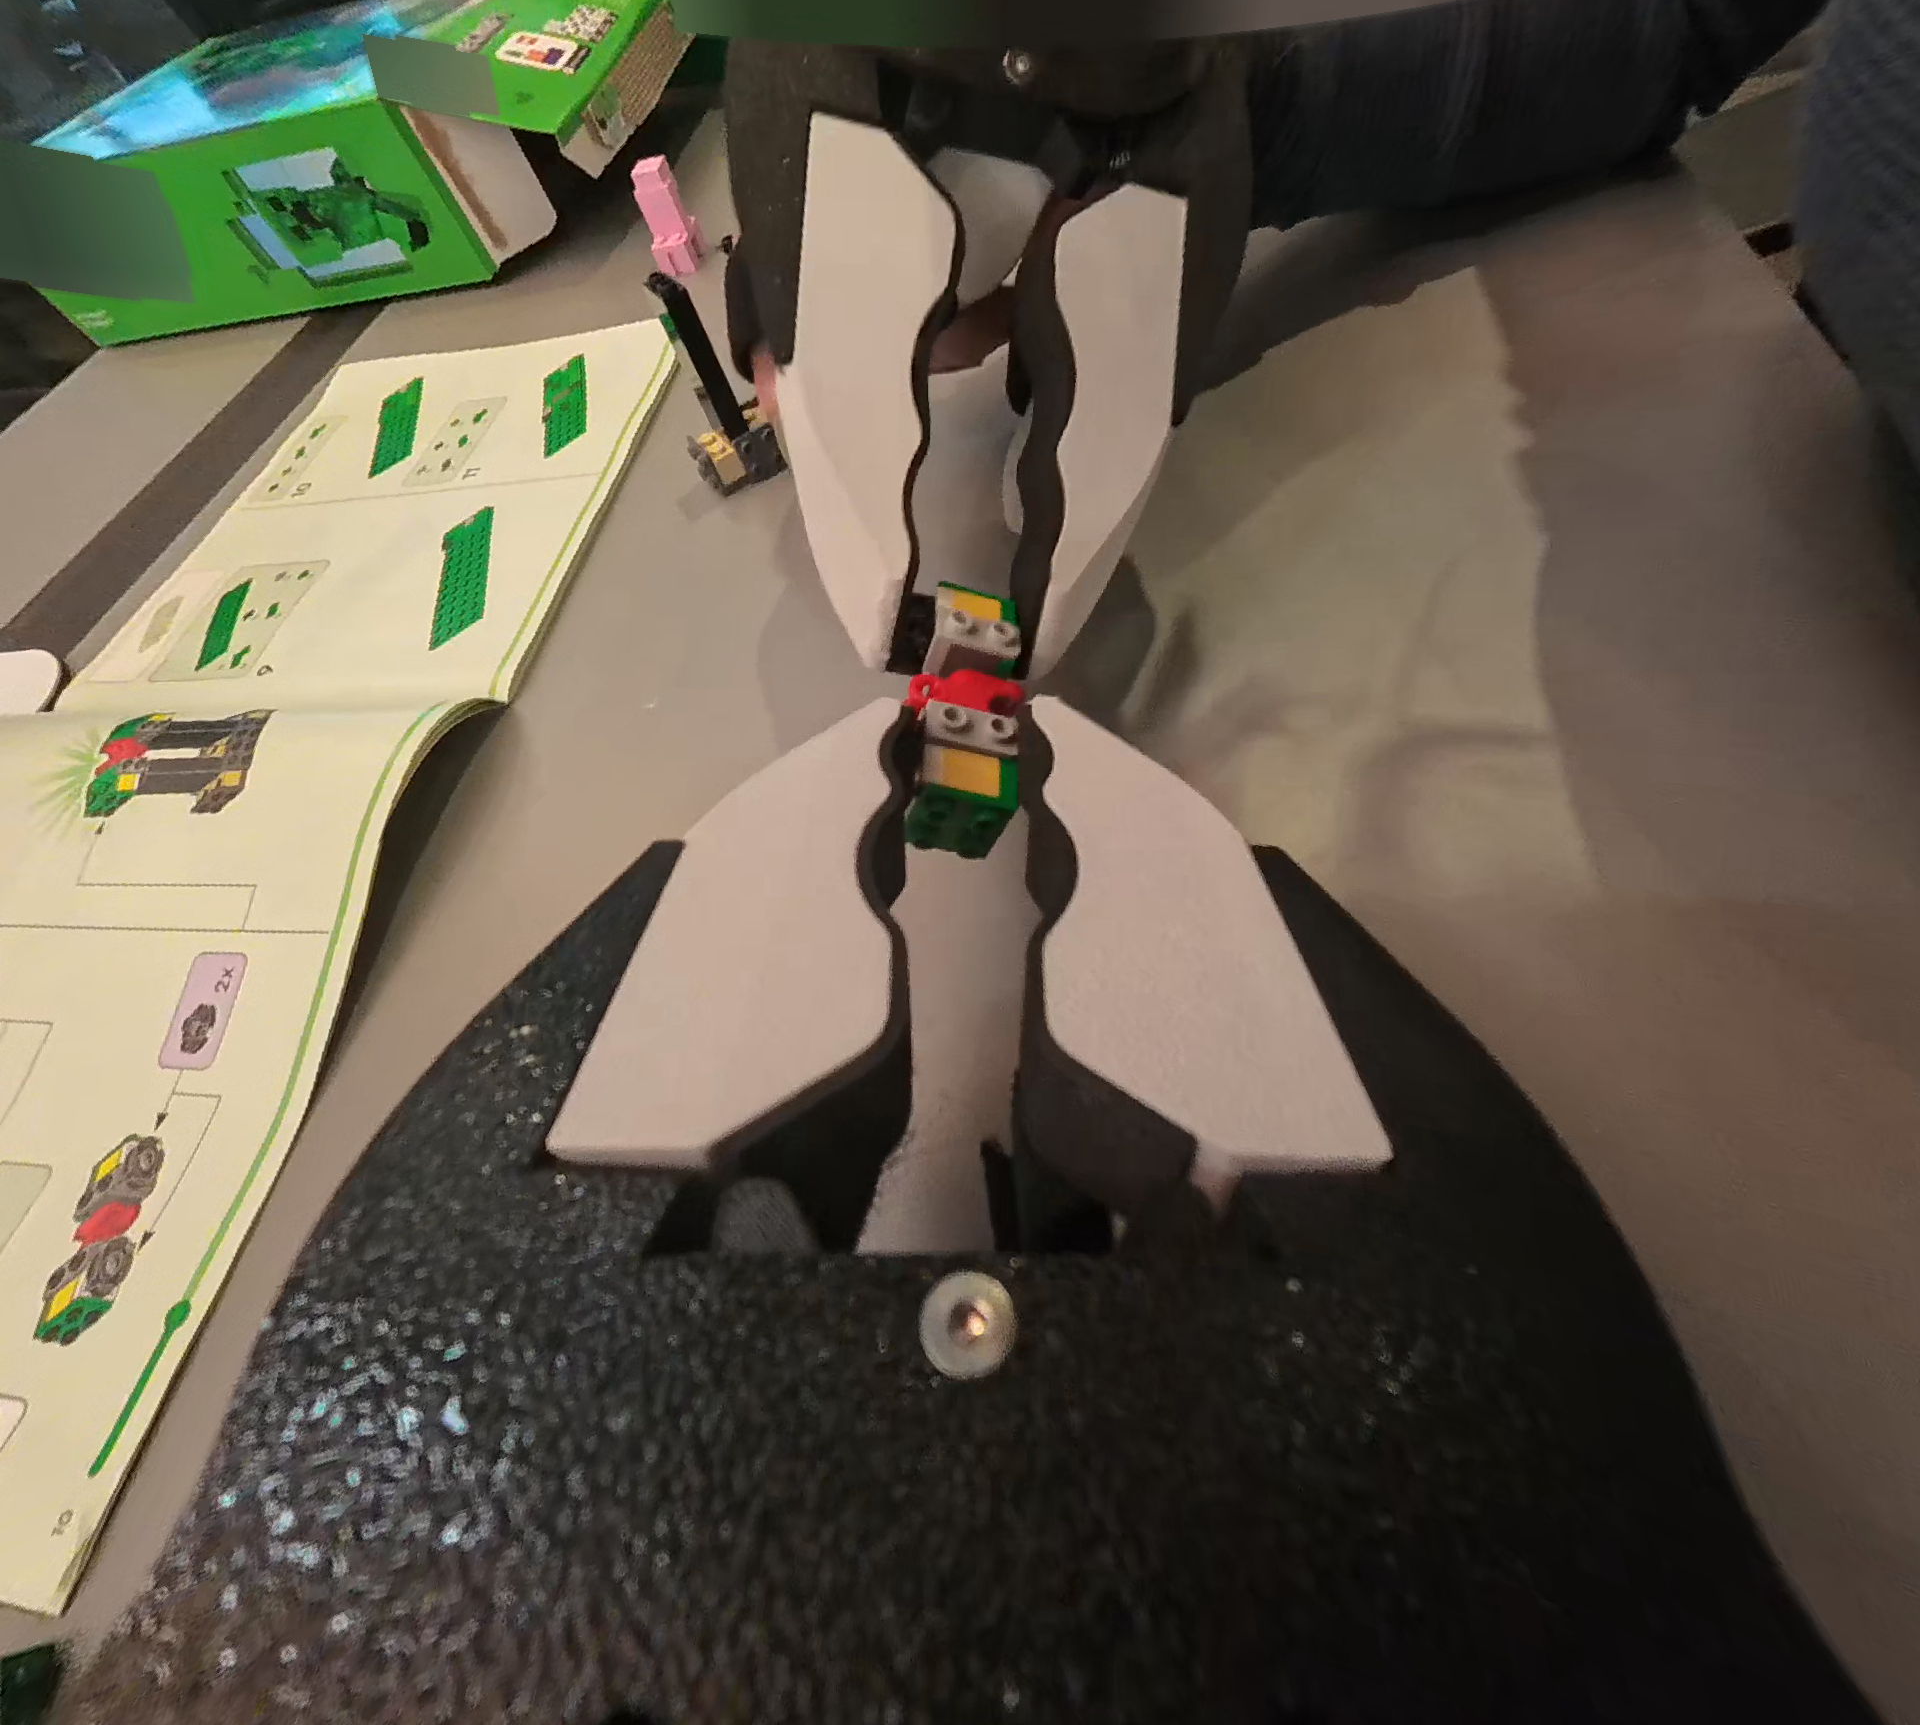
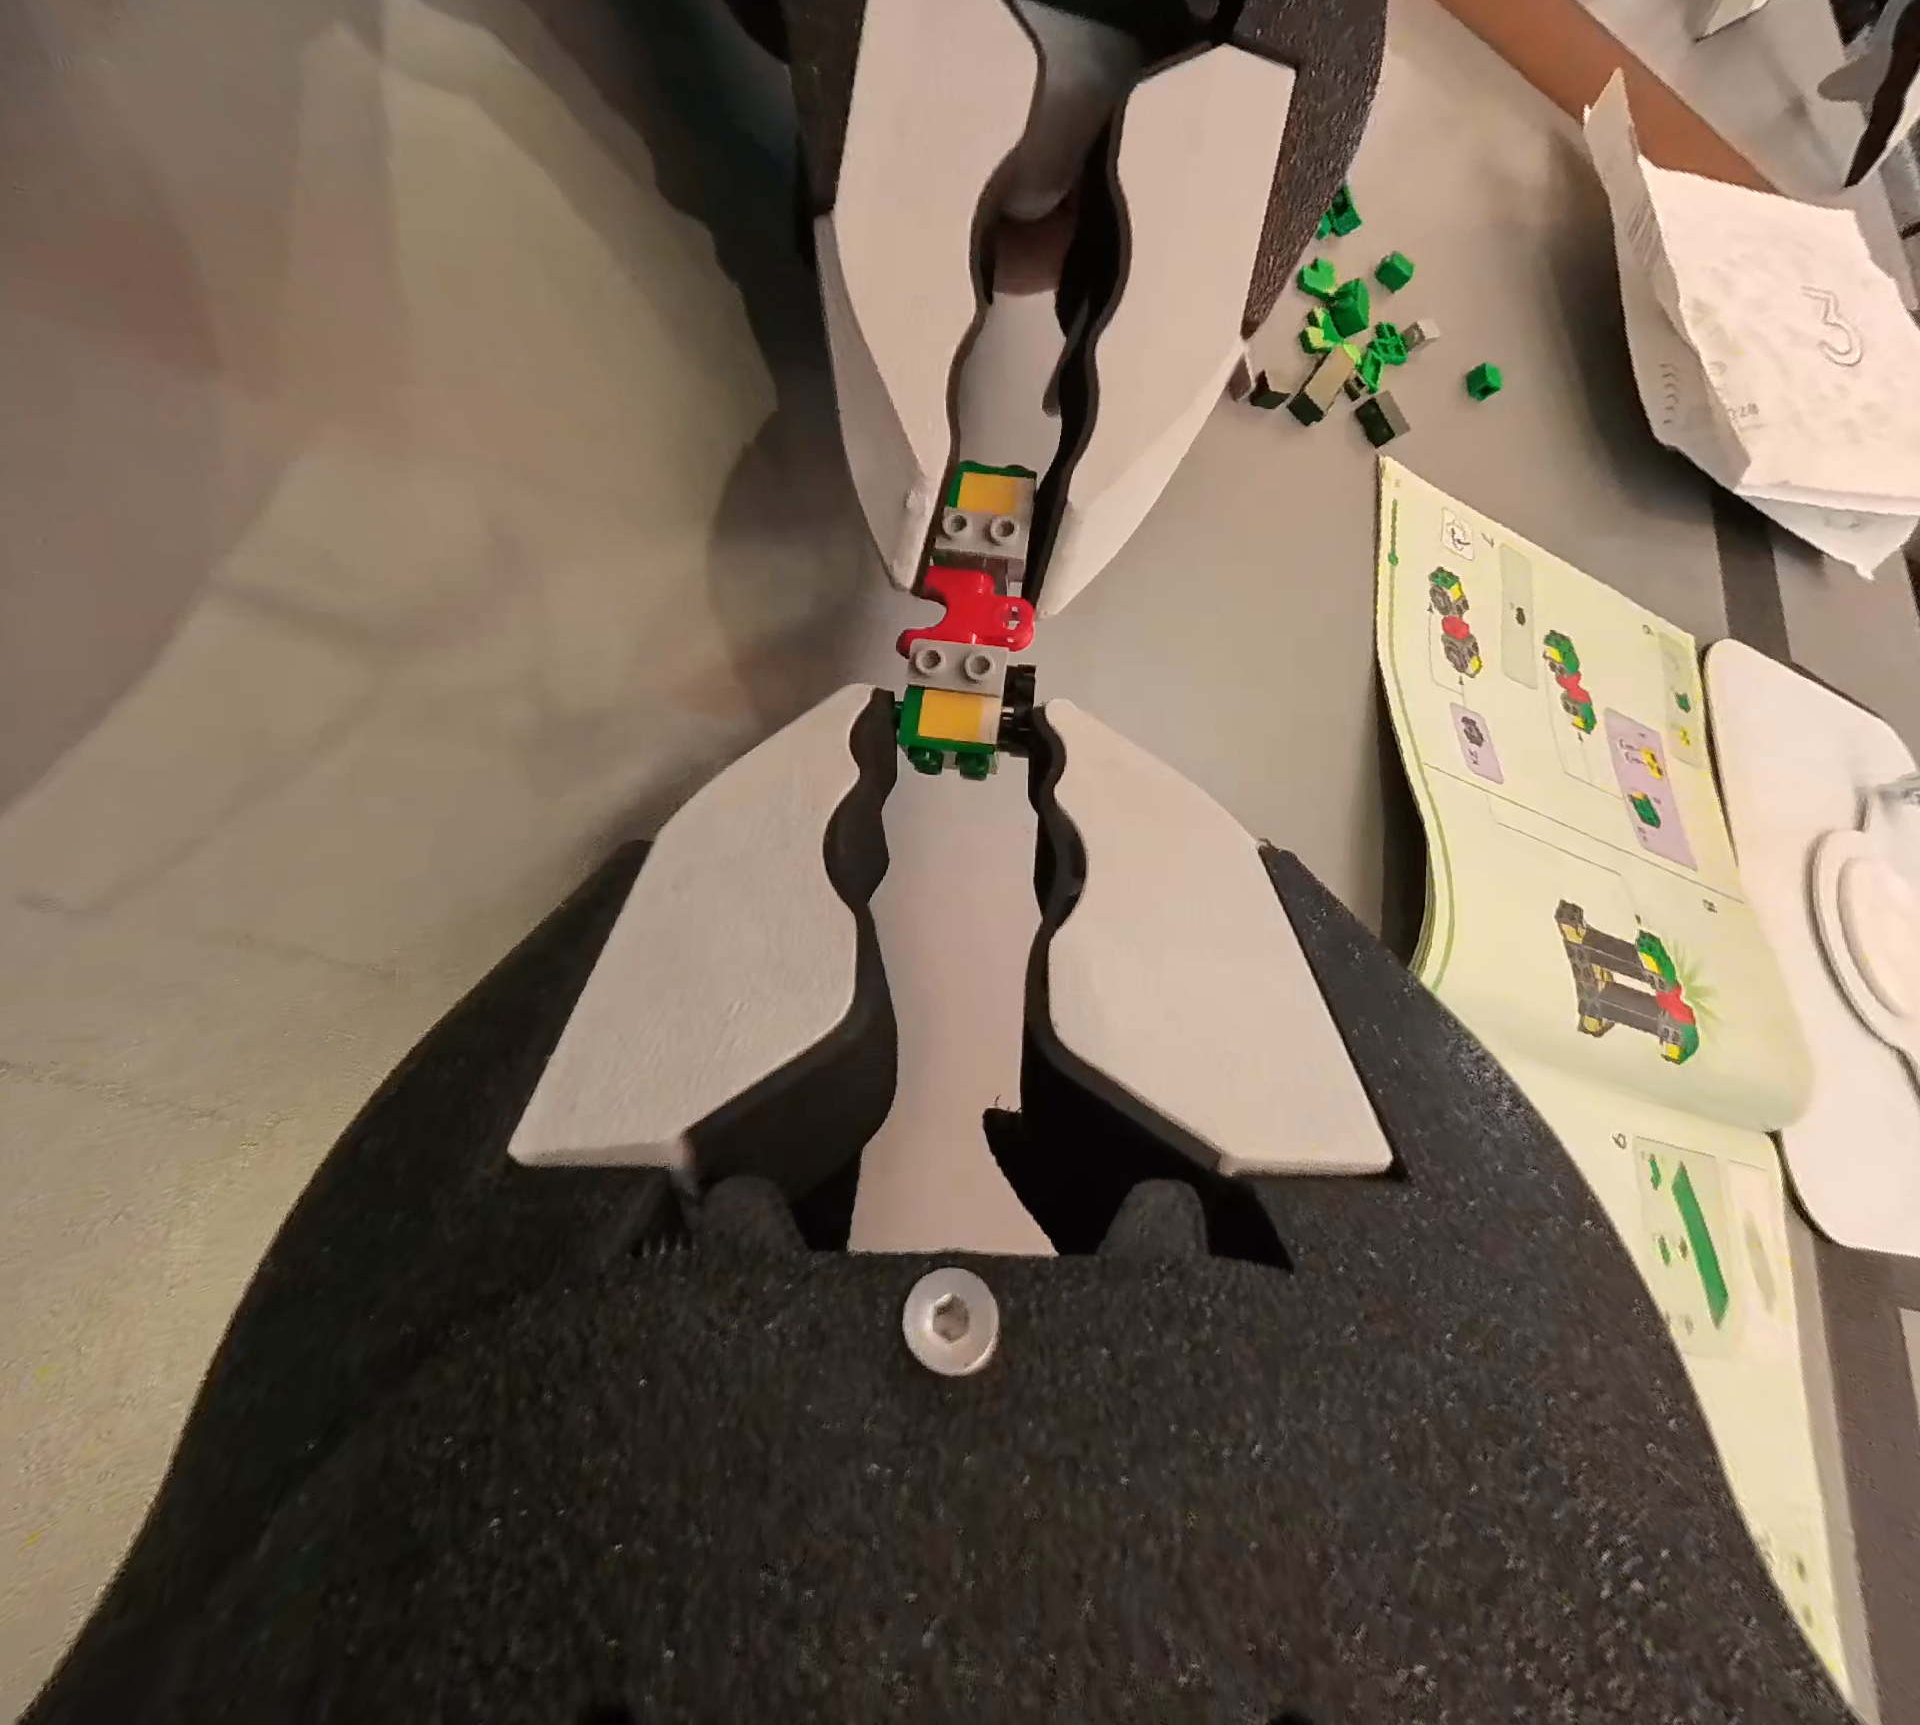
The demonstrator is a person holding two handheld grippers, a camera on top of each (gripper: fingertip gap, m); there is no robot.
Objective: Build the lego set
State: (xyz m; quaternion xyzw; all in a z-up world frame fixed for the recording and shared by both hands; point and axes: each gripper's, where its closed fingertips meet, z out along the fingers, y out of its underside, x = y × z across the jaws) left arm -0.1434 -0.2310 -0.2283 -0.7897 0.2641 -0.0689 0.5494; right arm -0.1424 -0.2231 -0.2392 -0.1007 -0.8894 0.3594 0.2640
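Two grippers, tip to tip above the table: left gripper and right gripper each clamp one green-yellow block end of one small lego assembly, red piece mid. Approx. a dozen loose green bricks, one open instruction booklet, one green box nearby.

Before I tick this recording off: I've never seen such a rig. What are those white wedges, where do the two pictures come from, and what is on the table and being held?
The wedges are fingers of two hand-held grippers, each with its own camera. The left gripper and right gripper face each other, each shut on one end of a small lego assembly with a red middle. On the grey table lie an open instruction booklet, a green box, loose green bricks and a white bag.
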